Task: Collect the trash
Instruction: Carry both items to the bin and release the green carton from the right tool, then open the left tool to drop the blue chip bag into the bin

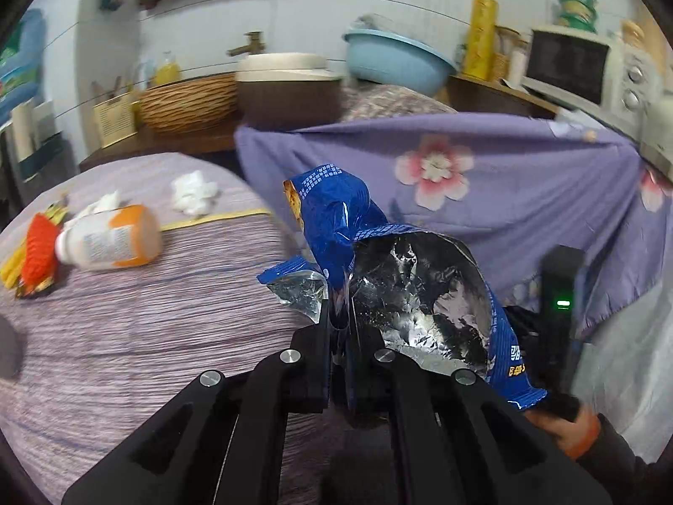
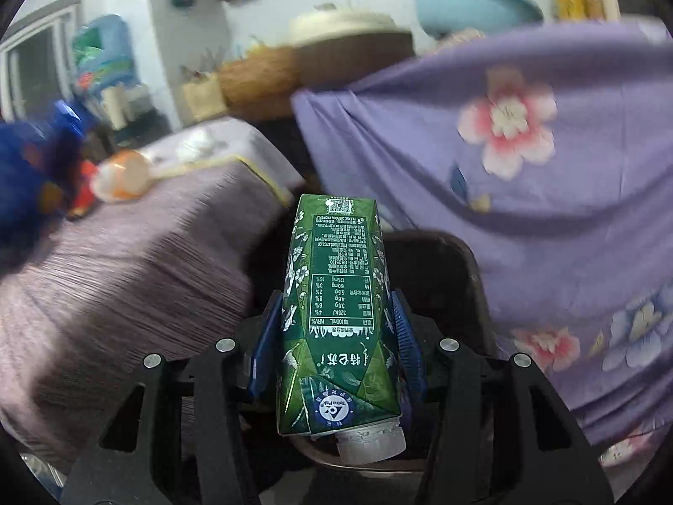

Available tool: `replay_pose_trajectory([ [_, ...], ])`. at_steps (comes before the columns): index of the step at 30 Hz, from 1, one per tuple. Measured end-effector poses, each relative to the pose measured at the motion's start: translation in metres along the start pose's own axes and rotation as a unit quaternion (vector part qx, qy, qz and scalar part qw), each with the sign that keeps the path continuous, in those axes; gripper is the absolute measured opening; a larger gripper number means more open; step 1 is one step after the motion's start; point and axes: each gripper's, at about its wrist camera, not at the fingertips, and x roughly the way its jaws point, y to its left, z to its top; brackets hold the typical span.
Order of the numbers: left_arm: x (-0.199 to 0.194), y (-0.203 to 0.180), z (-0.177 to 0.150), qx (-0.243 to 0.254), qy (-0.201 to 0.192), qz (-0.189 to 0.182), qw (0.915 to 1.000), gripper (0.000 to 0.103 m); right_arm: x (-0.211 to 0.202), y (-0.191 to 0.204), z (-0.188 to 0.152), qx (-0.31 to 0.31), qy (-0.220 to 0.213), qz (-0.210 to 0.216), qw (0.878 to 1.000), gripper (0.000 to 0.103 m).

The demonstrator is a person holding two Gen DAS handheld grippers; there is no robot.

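Both tongs carry trash off the striped purple surface [image 1: 126,315].

Left tongs [image 1: 340,328] pinch a crumpled blue foil-lined snack bag [image 1: 336,219]; right tongs [image 2: 336,336] clamp a green drink carton [image 2: 336,294]. An orange-and-white plastic bottle [image 1: 113,240] lies near the surface's far edge.

We see our right claw [image 2: 336,328] clamped on a green drink carton [image 2: 336,315], blue pads [image 2: 266,341] pressing both its sides, its white cap [image 2: 372,442] pointing back toward the camera. Below the carton sits a dark bin [image 2: 437,261], between a bench under striped mauve cloth [image 2: 126,269] and a purple flowered sheet [image 2: 525,176]. On the bench lies a blurred orange-and-white bottle [image 2: 122,176], with a blue wrapper [image 2: 29,176] at the left edge.
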Motion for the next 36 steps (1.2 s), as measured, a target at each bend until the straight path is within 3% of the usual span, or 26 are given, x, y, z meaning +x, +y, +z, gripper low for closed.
replay_pose_trajectory([
  [7, 0.036, -0.037, -0.013, 0.034, 0.025, -0.025, 0.9988, 0.006, 0.065, -0.029, -0.025, 0.017, 0.064, -0.029, 0.997, 0.051],
  [14, 0.056, -0.047, -0.026, 0.041, 0.049, -0.021, 0.9977, 0.006, 0.088, -0.038, -0.036, 0.027, 0.073, -0.057, 0.995, 0.055],
  [22, 0.08, -0.05, -0.032, 0.05, 0.074, -0.019, 0.9958, 0.006, 0.048, -0.046, -0.028, 0.008, 0.041, -0.1, 0.994, 0.055],
  [31, 0.139, -0.069, -0.051, 0.073, 0.132, -0.019, 0.9884, 0.006, -0.018, -0.075, -0.025, 0.032, -0.002, -0.141, 0.99, 0.055],
  [36, 0.165, -0.077, -0.051, 0.082, 0.144, -0.013, 0.9861, 0.006, -0.04, -0.089, -0.028, 0.05, -0.013, -0.151, 0.987, 0.055],
])
